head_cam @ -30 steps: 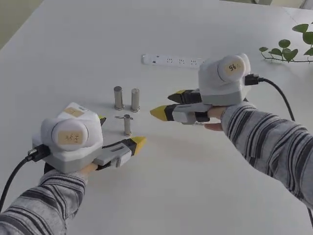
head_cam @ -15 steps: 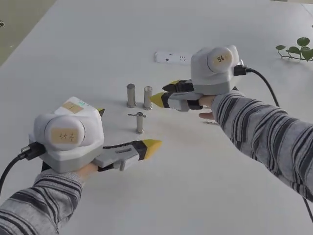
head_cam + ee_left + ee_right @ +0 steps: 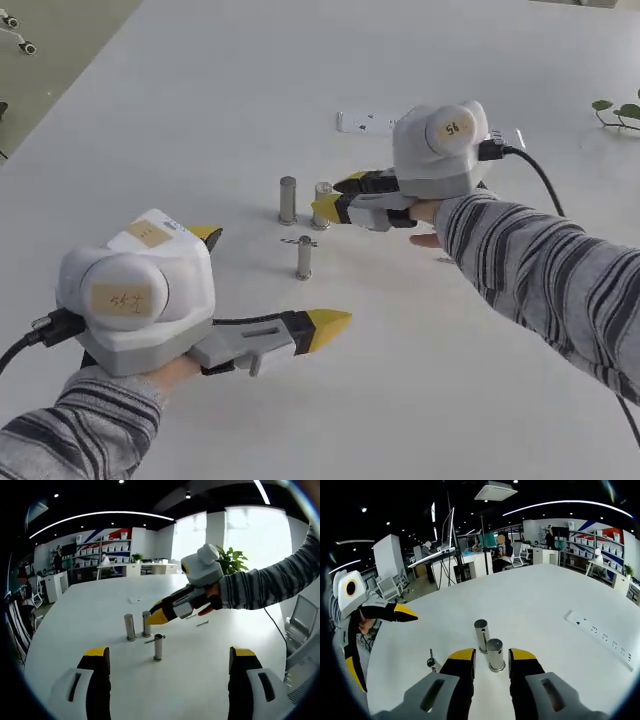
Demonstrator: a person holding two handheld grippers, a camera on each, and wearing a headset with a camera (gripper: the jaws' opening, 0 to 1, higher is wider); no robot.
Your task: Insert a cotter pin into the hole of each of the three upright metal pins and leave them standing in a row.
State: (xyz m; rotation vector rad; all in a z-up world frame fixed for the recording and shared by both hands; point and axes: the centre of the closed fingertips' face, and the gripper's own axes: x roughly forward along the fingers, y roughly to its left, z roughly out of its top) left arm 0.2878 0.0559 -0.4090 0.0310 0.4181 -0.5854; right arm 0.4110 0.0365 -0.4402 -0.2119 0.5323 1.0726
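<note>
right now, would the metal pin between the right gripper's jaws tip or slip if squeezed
The metal pin is tall on a small base, so an off-centre squeeze probably tips it. Its shiny round side may slip in the right gripper.

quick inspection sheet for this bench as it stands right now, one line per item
surface: white table, no spills seen
job's things: three upright metal pins; front pin has a cotter pin through its hole; back left pin and back right pin have none; thin loose piece beside the person's hand, possibly a spare cotter pin
clutter: white power strip
grippers: left gripper open wide, holding nothing; right gripper open, jaws either side of the back right pin, not closed on it
cables: black cable from the right gripper, another black lead from the left gripper
surroundings: plant at the table's far edge; office desks and shelves behind
</note>
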